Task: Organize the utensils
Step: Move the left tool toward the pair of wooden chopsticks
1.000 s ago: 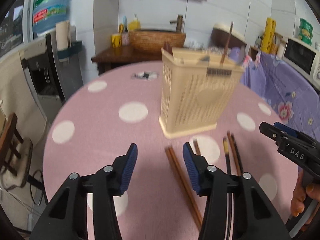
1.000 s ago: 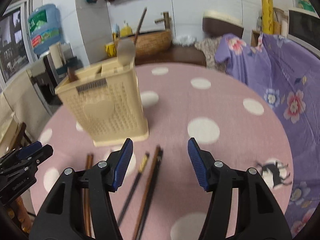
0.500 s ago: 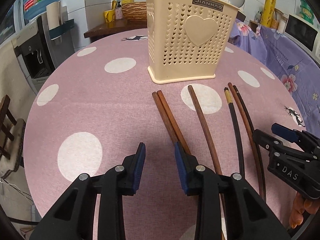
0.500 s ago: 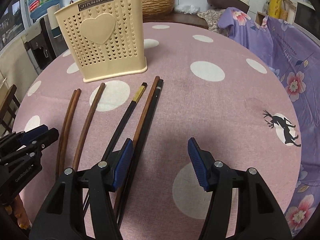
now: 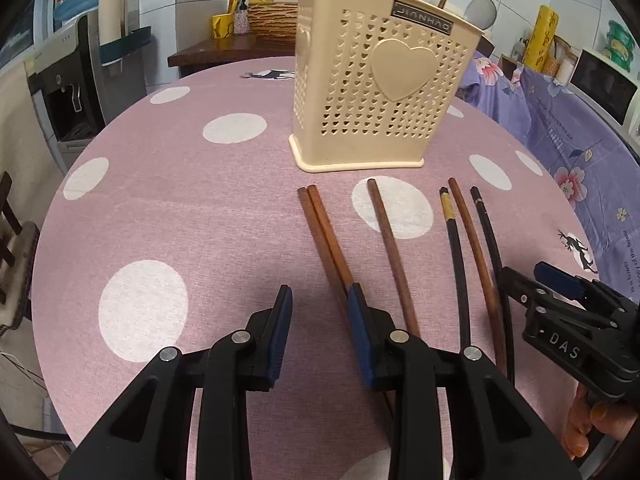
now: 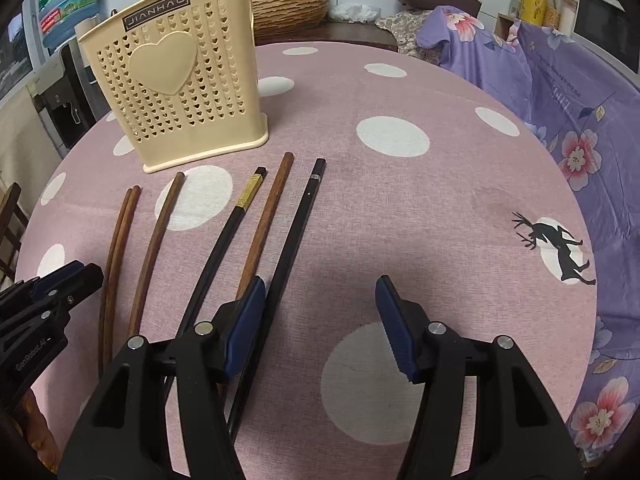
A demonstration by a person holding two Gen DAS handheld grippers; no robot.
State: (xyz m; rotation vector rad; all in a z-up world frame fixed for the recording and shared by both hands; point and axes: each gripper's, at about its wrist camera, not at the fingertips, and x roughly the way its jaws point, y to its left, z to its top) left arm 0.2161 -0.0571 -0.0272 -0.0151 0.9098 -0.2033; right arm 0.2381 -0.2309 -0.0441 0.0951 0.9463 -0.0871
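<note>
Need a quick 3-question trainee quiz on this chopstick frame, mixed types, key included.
1. How many chopsticks lie on the table?
2. True or false: the left claw grips a chopstick.
3. The cream holder stands: A) upright beyond the chopsticks' far tips, B) tipped over, C) between the right claw pads.

Key: 1) six: four brown, two black. 2) False: it is open, nothing between its pads; the brown pair runs under its right pad. 3) A.

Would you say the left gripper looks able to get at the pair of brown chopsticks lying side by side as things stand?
Probably yes. The left gripper is open and empty, and the brown pair lies bare on the table beside its right finger; a small sideways shift should straddle them.
</note>
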